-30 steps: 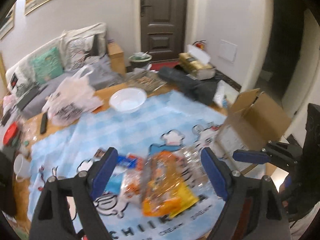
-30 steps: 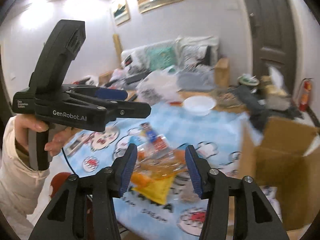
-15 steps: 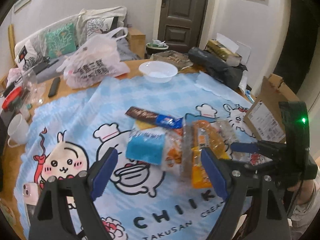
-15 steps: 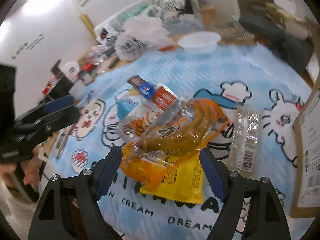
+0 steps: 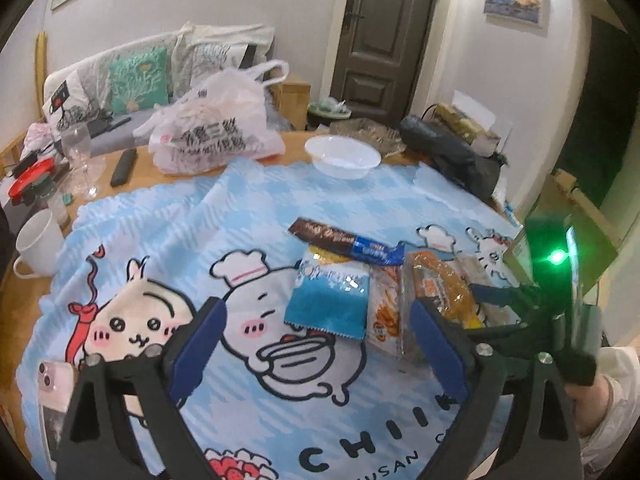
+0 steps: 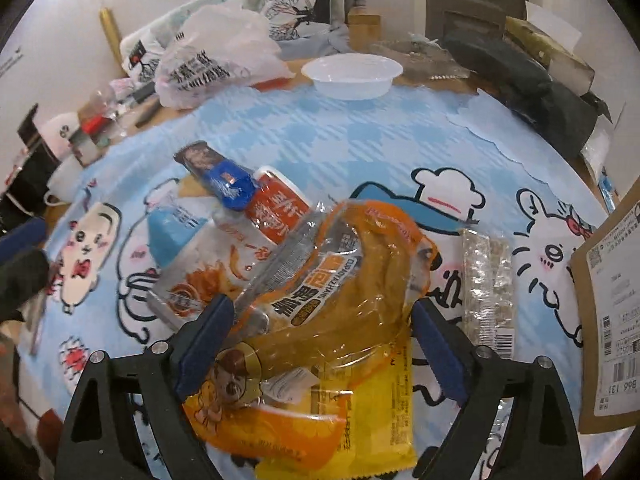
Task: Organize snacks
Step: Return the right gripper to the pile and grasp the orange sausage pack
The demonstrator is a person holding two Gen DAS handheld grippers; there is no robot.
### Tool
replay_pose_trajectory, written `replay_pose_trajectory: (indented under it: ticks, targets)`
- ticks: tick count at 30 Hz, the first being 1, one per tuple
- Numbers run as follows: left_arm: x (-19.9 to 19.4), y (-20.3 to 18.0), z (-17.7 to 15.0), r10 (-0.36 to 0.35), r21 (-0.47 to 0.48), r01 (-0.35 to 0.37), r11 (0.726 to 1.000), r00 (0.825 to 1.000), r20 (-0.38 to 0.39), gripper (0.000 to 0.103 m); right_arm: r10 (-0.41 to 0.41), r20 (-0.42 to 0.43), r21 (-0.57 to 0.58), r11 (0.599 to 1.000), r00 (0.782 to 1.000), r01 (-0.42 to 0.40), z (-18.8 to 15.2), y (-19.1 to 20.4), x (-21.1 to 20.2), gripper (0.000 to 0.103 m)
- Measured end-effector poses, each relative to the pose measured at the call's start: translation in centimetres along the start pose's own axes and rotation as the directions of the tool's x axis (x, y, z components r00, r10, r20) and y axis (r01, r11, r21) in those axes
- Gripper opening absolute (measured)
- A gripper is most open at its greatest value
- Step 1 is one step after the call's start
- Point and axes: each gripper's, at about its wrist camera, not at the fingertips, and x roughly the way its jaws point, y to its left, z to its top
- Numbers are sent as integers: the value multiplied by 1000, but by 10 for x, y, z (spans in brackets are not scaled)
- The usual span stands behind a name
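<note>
A heap of snack packets lies on the blue cartoon tablecloth (image 5: 168, 232). It holds an orange bread packet (image 6: 352, 280), a yellow packet (image 6: 372, 412) under it, a blue packet (image 5: 328, 300), a white-and-orange one (image 6: 208, 276), a red one (image 6: 276, 208), a dark bar with a blue end (image 5: 344, 240) and a clear sleeve (image 6: 488, 284). My right gripper (image 6: 322, 336) hangs over the heap, its jaws opening. The orange packet lies between them, not squeezed. My left gripper (image 5: 318, 340) hovers left of the heap, jaws opening, with only the blue packet's lower edge below the gap.
An open cardboard box (image 6: 608, 320) stands at the table's right edge. Further back sit a white bowl (image 5: 342, 156), a full plastic bag (image 5: 212, 132), a remote (image 5: 124, 160) and a black bag (image 5: 452, 152). A mug (image 5: 36, 240), a wine glass (image 5: 80, 152) and a phone (image 5: 52, 384) are at the left.
Both grippers have come down toward the table and tipped downward. The right jaws spread much wider around the orange packet. The left jaws widened a little.
</note>
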Motion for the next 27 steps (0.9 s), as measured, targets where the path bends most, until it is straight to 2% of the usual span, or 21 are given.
replay_pose_trajectory:
  ticks: [2, 6, 9, 13, 16, 17, 18, 20, 22, 24, 25, 26, 27]
  targets:
    - [-4, -1, 0, -13, 12, 13, 1000, 999, 30, 101, -26, 21, -34, 999, 999, 27, -2, 3, -1, 88]
    - [-6, -2, 1, -38, 10, 38, 999, 999, 39, 101, -32, 42, -94, 995, 999, 36, -8, -3, -7, 81]
    - [-5, -2, 1, -37, 10, 37, 999, 999, 36, 102, 24, 38, -122, 992, 999, -19, -11, -11, -13, 79]
    - [-4, -1, 0, -41, 5, 41, 999, 999, 33, 102, 118, 37, -218, 970, 992, -108, -15, -17, -21, 74]
    - [-4, -3, 0, -66, 5, 66, 998, 998, 24, 102, 128, 36, -235, 965, 991, -116, -16, -20, -23, 72]
    - [-4, -4, 0, -79, 5, 79, 997, 997, 19, 102, 124, 40, -239, 965, 992, -110, -16, -21, -25, 57]
    - [-4, -5, 1, -90, 4, 90, 996, 996, 14, 102, 107, 57, -242, 966, 993, -91, -16, -21, -28, 30]
    - [-3, -7, 1, -107, 1, 107, 994, 994, 4, 102, 163, 27, -233, 960, 986, -153, -13, -24, -30, 32]
    - [-2, -10, 0, -110, 6, 110, 994, 994, 2, 102, 123, -5, -257, 959, 992, -120, -14, -20, -28, 33]
    - [-3, -13, -1, -107, 13, 107, 994, 994, 1, 102, 106, 1, -277, 956, 994, -101, -14, -17, -31, 35]
    - [-3, -14, -1, -105, 16, 105, 994, 994, 1, 102, 103, 5, -268, 958, 995, -97, -14, -17, -33, 40]
    - [-3, -15, -1, -105, 16, 105, 994, 994, 1, 102, 101, 11, -259, 961, 995, -95, -15, -16, -34, 58]
    - [-3, -15, -1, -106, 16, 106, 994, 994, 1, 102, 93, 19, -247, 965, 995, -86, -16, -16, -36, 68]
